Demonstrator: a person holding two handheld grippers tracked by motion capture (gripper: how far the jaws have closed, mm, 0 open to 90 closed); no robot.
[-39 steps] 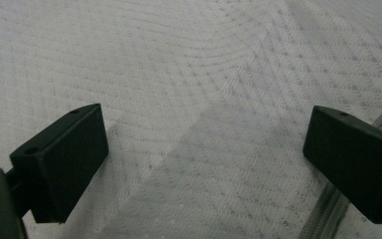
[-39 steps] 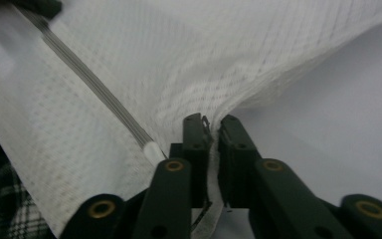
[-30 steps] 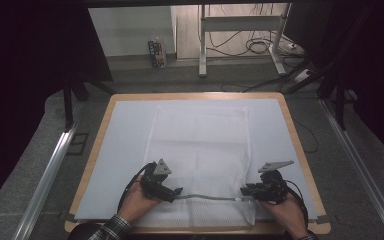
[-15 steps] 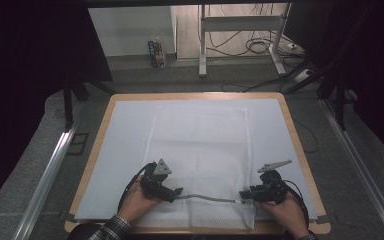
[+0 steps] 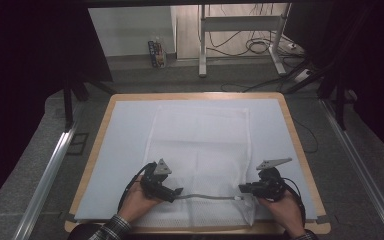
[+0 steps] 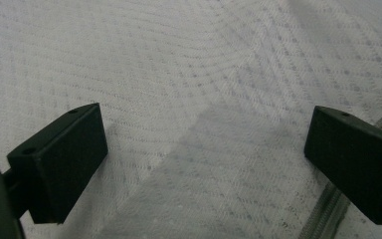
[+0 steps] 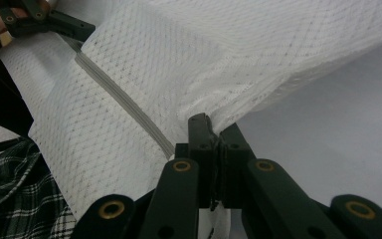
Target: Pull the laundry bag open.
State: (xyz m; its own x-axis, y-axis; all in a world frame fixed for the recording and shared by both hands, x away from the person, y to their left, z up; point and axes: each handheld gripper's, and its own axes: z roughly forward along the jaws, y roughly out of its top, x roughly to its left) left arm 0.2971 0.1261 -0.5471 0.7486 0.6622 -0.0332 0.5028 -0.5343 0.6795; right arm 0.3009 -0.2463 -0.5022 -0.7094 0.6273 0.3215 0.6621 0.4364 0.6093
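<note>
High view: white mesh laundry bag (image 5: 200,150) flat on the table (image 5: 300,150), both grippers at its near zippered edge. Left gripper view: left gripper (image 6: 204,164) jaws wide apart over the mesh, zipper (image 6: 328,214) beside. Right gripper view: right gripper (image 7: 211,149) jaws pinched on the bag's zipper end.

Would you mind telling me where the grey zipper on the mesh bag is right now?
In the high view the grey zipper runs along the near end of the white mesh bag, stretched between the left gripper and the right gripper.
</note>
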